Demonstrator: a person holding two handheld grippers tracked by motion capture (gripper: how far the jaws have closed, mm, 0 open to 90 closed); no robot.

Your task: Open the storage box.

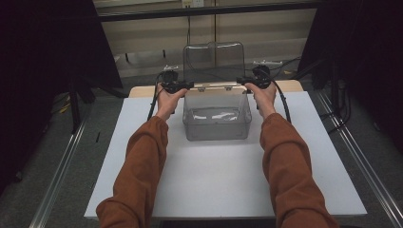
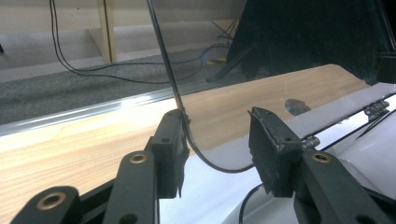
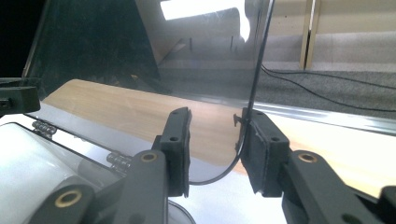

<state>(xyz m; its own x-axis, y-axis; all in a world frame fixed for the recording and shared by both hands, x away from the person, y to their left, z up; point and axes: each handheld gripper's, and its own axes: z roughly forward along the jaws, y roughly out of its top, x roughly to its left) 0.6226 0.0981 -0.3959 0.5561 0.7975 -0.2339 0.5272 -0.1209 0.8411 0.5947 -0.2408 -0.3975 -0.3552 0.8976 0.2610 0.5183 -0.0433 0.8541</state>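
Standing open on its hinges, the clear lid (image 1: 214, 61) of a transparent plastic box (image 1: 217, 114) rose at the twelve o'clock edge of the white board (image 1: 223, 185), where a person in rust-coloured sleeves held a tool at each rear corner. The left gripper (image 1: 188, 86), at ten o'clock from the box, had its jaws parted around the lid's lower corner (image 2: 184, 122), one pad touching the thin edge and the other standing clear. The right gripper (image 1: 241, 81), at two o'clock, was likewise spread, the lid's edge (image 3: 250, 109) resting against one pad with a gap before the other. With neither tool pinching, the lid appeared to balance on its hinges (image 1: 216, 87) alone; a nudge from either pad as the hands drew away could have tipped it forward, letting it slam shut onto the box toward six o'clock. Pulling one hand out sooner than the other might have twisted the lid and strained the small metal hinges. The box itself, light and seemingly empty, could also have slid on the smooth board if a jaw snagged its rim.
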